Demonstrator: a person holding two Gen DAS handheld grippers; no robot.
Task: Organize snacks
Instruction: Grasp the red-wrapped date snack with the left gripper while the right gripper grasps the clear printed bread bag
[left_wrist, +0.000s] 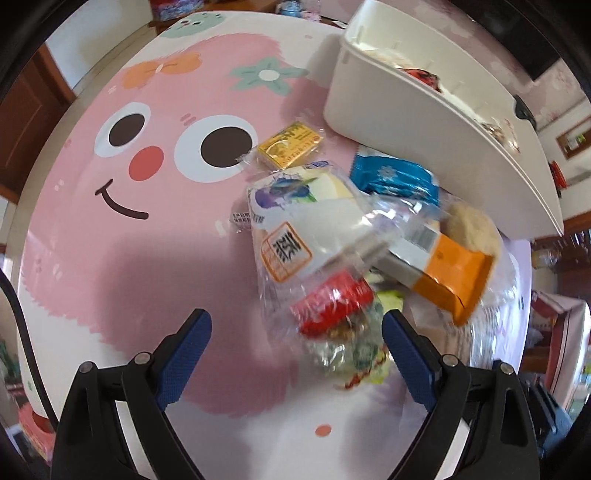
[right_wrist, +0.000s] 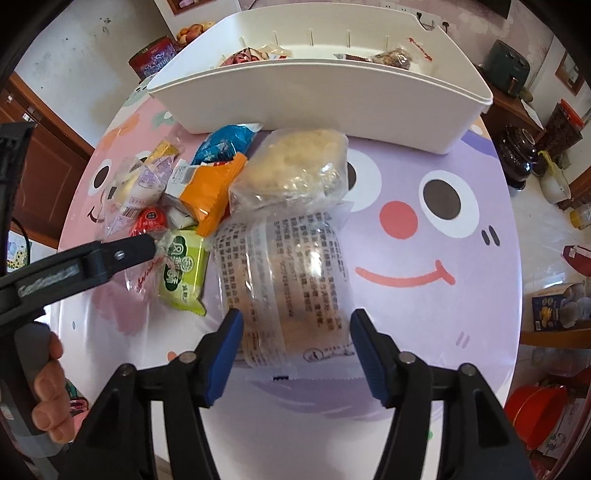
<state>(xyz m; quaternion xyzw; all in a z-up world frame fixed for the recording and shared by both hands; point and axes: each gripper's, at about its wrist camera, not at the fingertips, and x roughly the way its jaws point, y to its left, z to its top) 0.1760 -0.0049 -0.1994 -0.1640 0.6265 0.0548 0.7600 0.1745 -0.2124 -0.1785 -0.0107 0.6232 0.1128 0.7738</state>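
Clear-wrapped cake packet (right_wrist: 291, 273) lies mid-desk between the right gripper's (right_wrist: 296, 350) spread jaws, just before the white bin (right_wrist: 332, 96). The left gripper (left_wrist: 296, 345), jaws released, flanks a red-topped snack (left_wrist: 332, 308).

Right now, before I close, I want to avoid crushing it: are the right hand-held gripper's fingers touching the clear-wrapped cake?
Cannot tell. In the right wrist view the right hand-held gripper stands open, straddling the clear-wrapped cake, whose edges meet both fingertips without a plain gap.
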